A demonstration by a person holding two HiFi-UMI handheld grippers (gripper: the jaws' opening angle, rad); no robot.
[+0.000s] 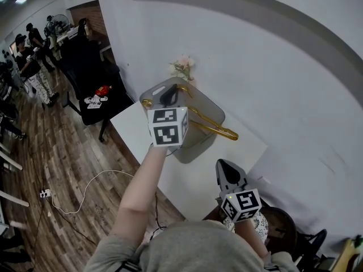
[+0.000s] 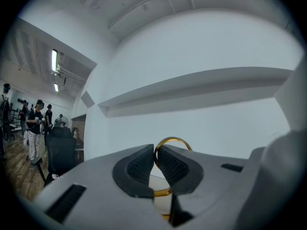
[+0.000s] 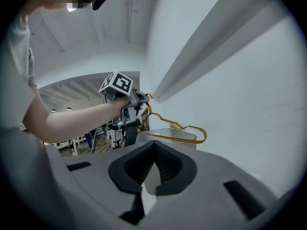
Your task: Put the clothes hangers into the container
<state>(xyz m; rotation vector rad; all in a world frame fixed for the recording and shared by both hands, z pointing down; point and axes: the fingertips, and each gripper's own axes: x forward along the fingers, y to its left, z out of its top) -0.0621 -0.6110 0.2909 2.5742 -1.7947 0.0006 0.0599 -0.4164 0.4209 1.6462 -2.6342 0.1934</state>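
Left claw closed on the hook of the gold wire hanger, which is held over the grey container on the white desk. Right claw closed, empty.

Risks judged: the thin hook could pivot between the pads, and the hanger end jutting past the rim could catch there.

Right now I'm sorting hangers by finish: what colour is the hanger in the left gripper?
Gold; the hanger shows best in the right gripper view.
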